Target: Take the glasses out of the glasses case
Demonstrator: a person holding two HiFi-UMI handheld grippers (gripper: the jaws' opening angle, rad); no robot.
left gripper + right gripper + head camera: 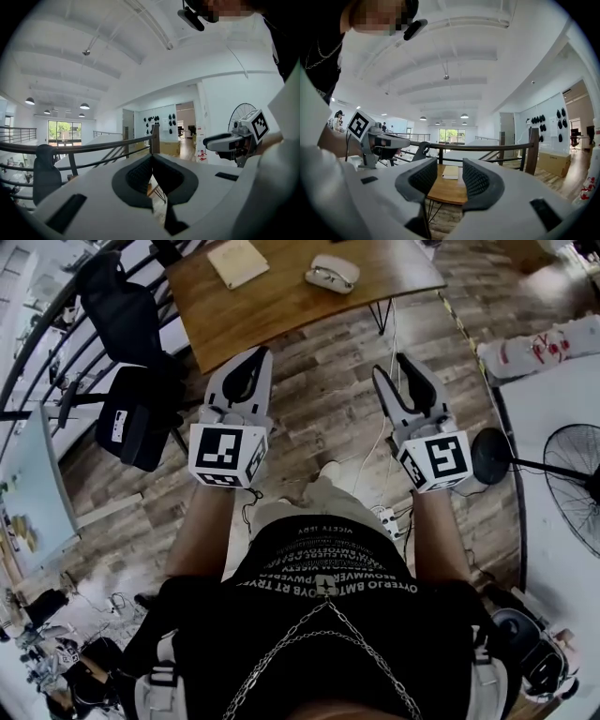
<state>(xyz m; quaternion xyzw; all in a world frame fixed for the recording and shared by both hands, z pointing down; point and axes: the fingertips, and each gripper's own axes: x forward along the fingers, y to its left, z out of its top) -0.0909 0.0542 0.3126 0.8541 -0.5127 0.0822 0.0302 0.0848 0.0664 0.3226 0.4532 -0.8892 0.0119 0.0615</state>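
Locate the glasses case (332,274) on the brown wooden bench (281,306), toward the far right part of the top in the head view. Read it as a pale grey, rounded shell, closed along a darker seam; contents hidden, so no glasses visible. Find a cream notepad (237,261) left of the case, apart from it, lying flat on the same bench.

Find the left tongs (255,360) above the wooden floor (328,418), in front of the near bench edge and well apart from the case. Read them in the left gripper view as closed tip to tip, with the ribbed pads (138,176) clamped on nothing.

Find the right tongs (398,371) alongside, also short of the bench. Read them in the right gripper view as spread apart and empty, with bench top and notepad showing through the gap.

Note a black chair (131,324) left of the bench.
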